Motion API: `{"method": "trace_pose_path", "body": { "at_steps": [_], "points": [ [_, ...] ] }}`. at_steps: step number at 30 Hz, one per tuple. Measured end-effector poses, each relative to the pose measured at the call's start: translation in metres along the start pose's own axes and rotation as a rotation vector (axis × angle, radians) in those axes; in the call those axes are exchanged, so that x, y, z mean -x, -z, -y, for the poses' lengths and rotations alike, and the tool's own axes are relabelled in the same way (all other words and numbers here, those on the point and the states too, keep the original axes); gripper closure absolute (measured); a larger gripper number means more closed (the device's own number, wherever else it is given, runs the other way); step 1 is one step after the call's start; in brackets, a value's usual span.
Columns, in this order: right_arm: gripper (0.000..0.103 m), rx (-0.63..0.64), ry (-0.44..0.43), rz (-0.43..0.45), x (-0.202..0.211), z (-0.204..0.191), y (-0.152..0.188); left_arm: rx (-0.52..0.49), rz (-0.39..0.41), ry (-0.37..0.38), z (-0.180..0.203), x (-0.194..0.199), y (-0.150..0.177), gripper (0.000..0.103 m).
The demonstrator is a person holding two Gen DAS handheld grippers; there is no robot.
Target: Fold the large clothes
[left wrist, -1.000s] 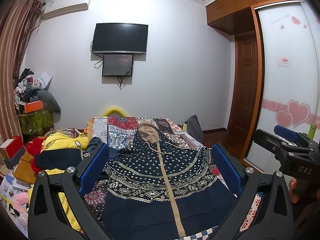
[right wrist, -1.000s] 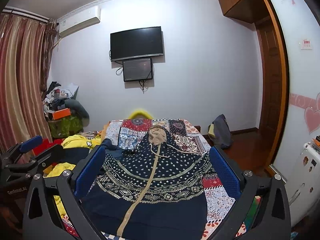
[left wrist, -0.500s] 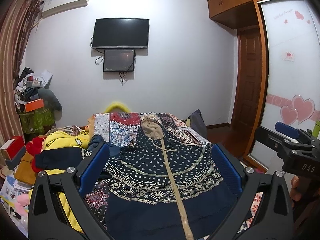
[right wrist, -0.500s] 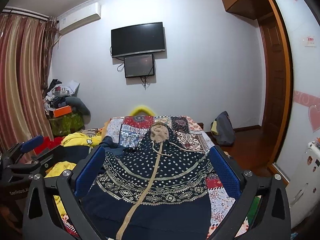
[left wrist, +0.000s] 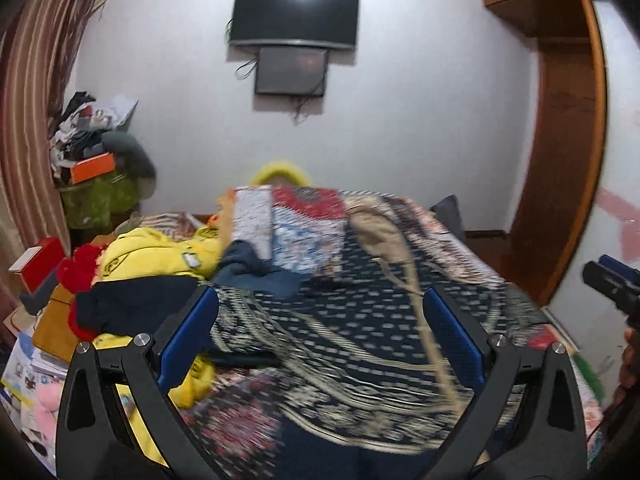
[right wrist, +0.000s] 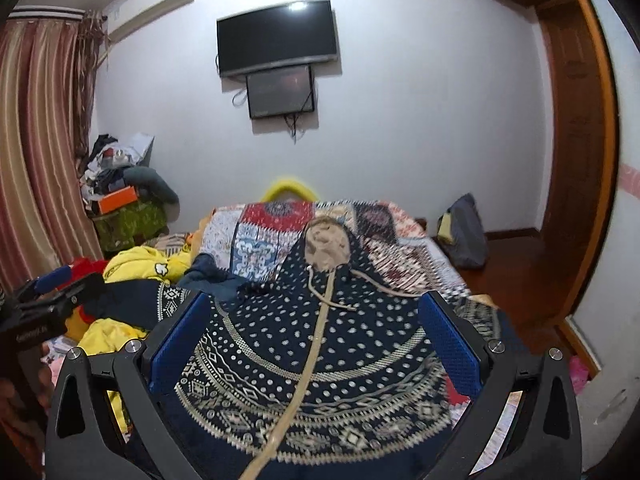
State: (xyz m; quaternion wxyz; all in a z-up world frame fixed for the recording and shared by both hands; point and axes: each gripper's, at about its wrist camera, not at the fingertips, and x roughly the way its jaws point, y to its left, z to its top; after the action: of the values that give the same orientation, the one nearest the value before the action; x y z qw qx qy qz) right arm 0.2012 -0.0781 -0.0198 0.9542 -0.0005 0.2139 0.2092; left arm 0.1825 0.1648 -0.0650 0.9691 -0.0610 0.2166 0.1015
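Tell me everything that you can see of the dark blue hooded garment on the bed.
The hooded garment lies spread flat on the patchwork bed cover, front up, hood away from the cameras. It is dark blue cloth with cream dots and bands of geometric patterns. The hood lining is tan, with two cords; a tan strip runs down the middle. Neither hand-held gripper touches it.

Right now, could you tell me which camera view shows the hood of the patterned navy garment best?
The right wrist view: the tan-lined hood sits sharp and central there. The left wrist view shows it too, but motion-blurred and off to the right.
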Motion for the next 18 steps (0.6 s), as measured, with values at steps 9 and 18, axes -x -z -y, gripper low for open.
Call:
{"method": "trace_pose_path", "body": {
  "at_steps": [9,18],
  "points": [
    [0.0,0.043,0.02,-0.227,-0.112,-0.017,0.021,0.151,-0.26,-0.098,-0.115,-0.099,0.028,0.0],
    [0.0,0.121,0.012,-0.482,-0.197,-0.025,0.058,0.604,-0.469,0.093,-0.222,-0.168,0.096,0.016]
  ]
}}
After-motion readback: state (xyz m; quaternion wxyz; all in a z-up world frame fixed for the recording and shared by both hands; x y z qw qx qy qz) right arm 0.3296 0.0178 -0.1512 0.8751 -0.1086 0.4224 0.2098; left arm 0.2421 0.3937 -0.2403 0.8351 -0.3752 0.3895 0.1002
